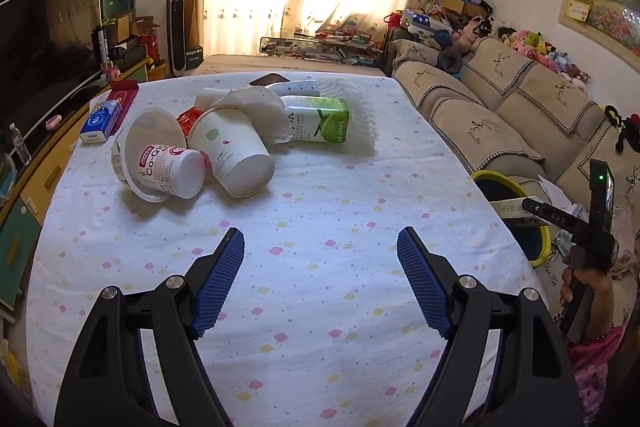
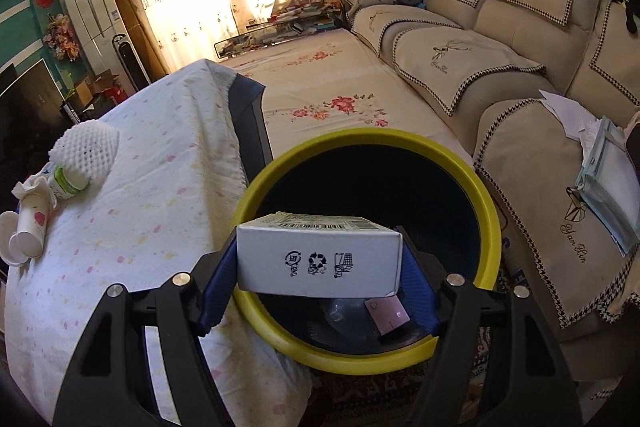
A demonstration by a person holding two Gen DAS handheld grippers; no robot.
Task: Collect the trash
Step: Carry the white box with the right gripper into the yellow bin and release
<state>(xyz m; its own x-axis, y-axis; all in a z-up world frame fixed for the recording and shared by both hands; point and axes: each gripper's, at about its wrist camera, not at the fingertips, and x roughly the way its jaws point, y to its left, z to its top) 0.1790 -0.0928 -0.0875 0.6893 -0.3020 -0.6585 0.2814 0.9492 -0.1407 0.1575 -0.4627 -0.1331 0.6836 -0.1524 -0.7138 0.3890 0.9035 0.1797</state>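
Two cups lie tipped on the flowery tablecloth [image 1: 320, 195]: a yogurt cup [image 1: 168, 167] touching a paper cup [image 1: 236, 155], with a green juice carton [image 1: 320, 121] beside them. Your left gripper [image 1: 320, 255] hangs wide open and empty above the cloth. Your right gripper [image 2: 320, 263] squeezes a small white box [image 2: 318, 255] over the yellow-rimmed trash bin [image 2: 486, 195].

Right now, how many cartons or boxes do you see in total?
3. A white box is gripped over the yellow bin; a green drink carton lies in the pile; a blue box sits at the table's left edge. Others may be hidden.
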